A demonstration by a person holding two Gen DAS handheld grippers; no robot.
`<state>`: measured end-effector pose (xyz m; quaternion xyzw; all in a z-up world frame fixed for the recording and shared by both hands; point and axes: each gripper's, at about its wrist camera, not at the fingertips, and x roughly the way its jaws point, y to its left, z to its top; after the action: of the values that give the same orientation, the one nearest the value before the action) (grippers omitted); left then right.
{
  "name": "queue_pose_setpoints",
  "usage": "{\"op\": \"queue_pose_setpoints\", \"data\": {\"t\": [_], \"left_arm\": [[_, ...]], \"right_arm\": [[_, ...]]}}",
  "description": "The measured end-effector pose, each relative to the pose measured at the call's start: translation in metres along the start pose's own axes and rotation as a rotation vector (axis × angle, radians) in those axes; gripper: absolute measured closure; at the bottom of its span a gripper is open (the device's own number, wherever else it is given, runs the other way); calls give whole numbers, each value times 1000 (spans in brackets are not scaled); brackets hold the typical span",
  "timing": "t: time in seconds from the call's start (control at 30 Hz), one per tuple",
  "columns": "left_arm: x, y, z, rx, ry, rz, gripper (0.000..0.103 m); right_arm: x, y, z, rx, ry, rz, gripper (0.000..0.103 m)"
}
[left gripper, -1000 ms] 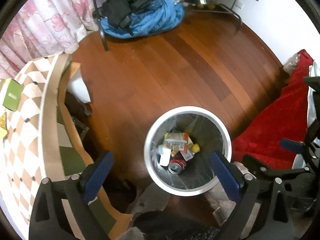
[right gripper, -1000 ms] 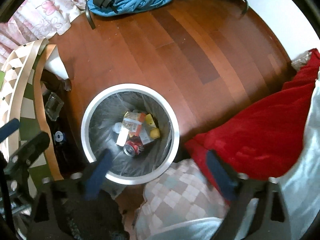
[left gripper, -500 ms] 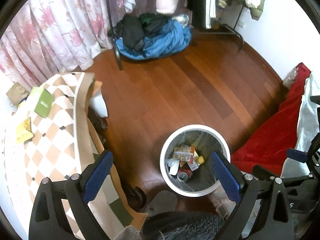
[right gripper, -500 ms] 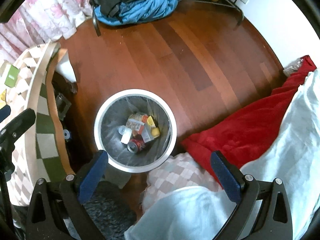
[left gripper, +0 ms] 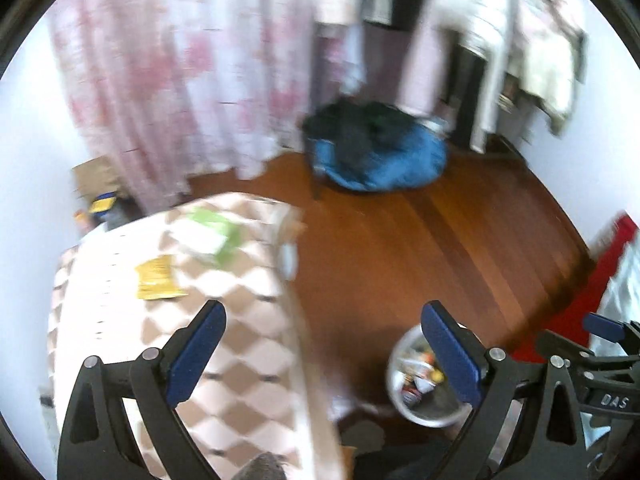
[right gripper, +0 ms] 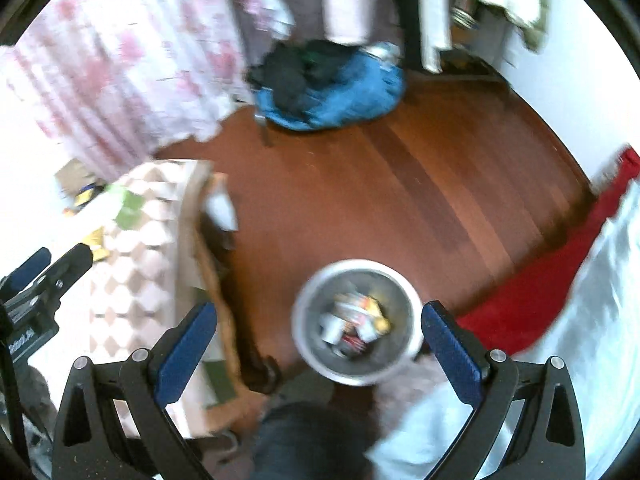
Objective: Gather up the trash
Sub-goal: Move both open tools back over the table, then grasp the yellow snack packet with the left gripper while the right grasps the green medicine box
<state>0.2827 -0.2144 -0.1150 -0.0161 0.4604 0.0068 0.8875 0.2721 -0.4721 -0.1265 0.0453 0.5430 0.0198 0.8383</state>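
My left wrist camera looks down from high over the checkered tabletop (left gripper: 248,344), floor beyond. My right wrist camera sits well above the trash bin (right gripper: 356,322). Both blurred views share that bin, the wooden floor (right gripper: 400,200) and the blue bundle (left gripper: 384,164).

Both views blurred. Bare wood floor (right gripper: 380,200) lies open from 12 to 3 o'clock. The checkered table (left gripper: 224,344) blocks 9 o'clock, with yellow packet (left gripper: 156,278) and green packet (left gripper: 212,232) lying on top. Trash bin (right gripper: 356,320) mouth is unobstructed from above. Red blanket (right gripper: 532,304) crowds the bin's 3 o'clock side; blue clothes pile (right gripper: 332,92) sits at 12.
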Motion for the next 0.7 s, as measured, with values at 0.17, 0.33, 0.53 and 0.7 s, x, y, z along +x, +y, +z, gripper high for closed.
{"op": "queue_pose_setpoints", "data": {"t": [0.17,0.33,0.53,0.7], "left_arm": [[23,104,-4,-142,31,172,3],[82,211,-35,-300,139,331,3],[143,281,-64,-391,255,346,3],[162,306,-62,-427,279,317,3]], "right_arm": [[42,117,35,-183,40,90,0],[116,238,68,-414,114,103,0],[219,348,102,-632,254,44,0],[291,387,123,-746,341,-67,0]]}}
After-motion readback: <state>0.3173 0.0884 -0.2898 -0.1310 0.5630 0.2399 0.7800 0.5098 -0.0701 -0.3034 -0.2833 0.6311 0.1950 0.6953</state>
